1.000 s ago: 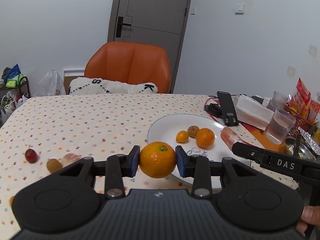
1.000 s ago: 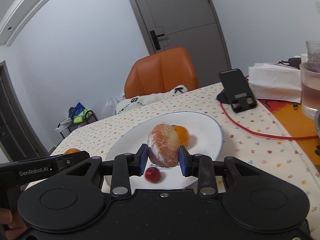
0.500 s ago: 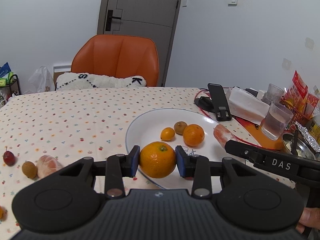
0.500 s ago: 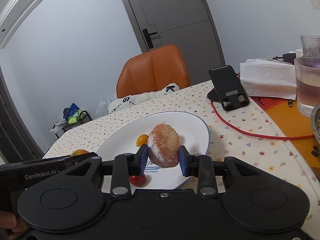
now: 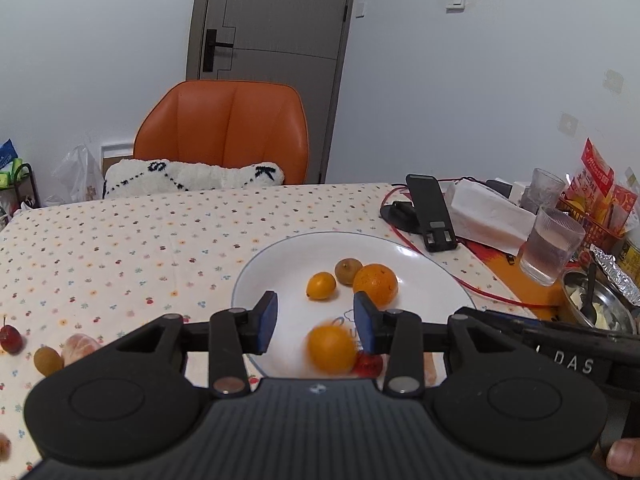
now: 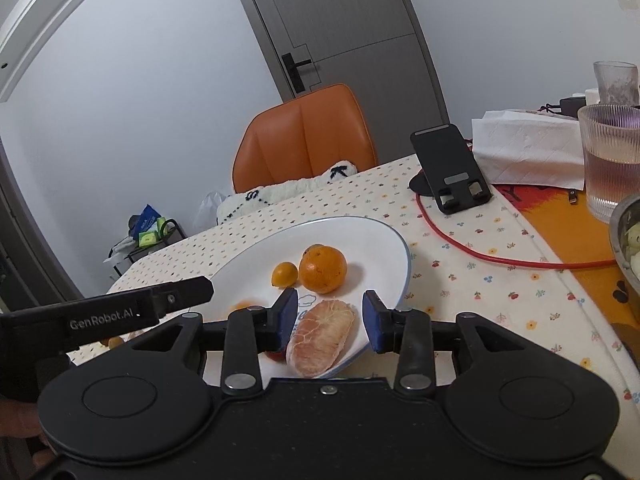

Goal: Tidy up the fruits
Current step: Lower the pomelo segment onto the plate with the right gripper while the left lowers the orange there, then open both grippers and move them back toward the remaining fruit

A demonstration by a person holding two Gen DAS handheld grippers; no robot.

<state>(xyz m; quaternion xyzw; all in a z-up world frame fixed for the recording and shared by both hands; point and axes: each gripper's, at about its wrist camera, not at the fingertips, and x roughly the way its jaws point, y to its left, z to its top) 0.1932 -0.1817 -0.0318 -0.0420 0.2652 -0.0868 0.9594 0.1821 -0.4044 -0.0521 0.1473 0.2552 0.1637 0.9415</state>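
A white plate (image 5: 288, 268) (image 6: 372, 240) holds an orange (image 5: 375, 284) (image 6: 322, 269), a small kumquat (image 5: 321, 285) (image 6: 285, 274) and a brown longan (image 5: 346, 272). My left gripper (image 5: 315, 322) stands open above the plate's near edge. A blurred orange (image 5: 331, 349) lies on the plate just below its fingers, beside a red fruit (image 5: 367, 364). My right gripper (image 6: 330, 322) is open too. A peeled pomelo segment (image 6: 322, 337) rests on the plate rim between its fingers, apart from both pads.
Left on the dotted tablecloth lie a peeled segment (image 5: 80, 347), a longan (image 5: 47, 360) and a red fruit (image 5: 9, 338). To the right are a phone stand (image 5: 431, 211), a red cable (image 6: 480, 254), a water glass (image 5: 551, 245), tissue (image 5: 486, 216) and a metal bowl (image 5: 596, 304). An orange chair (image 5: 224, 132) stands behind.
Both grippers opened. The left one let go of the orange, which dropped onto the plate. The right one released the peeled segment onto the plate's near rim.
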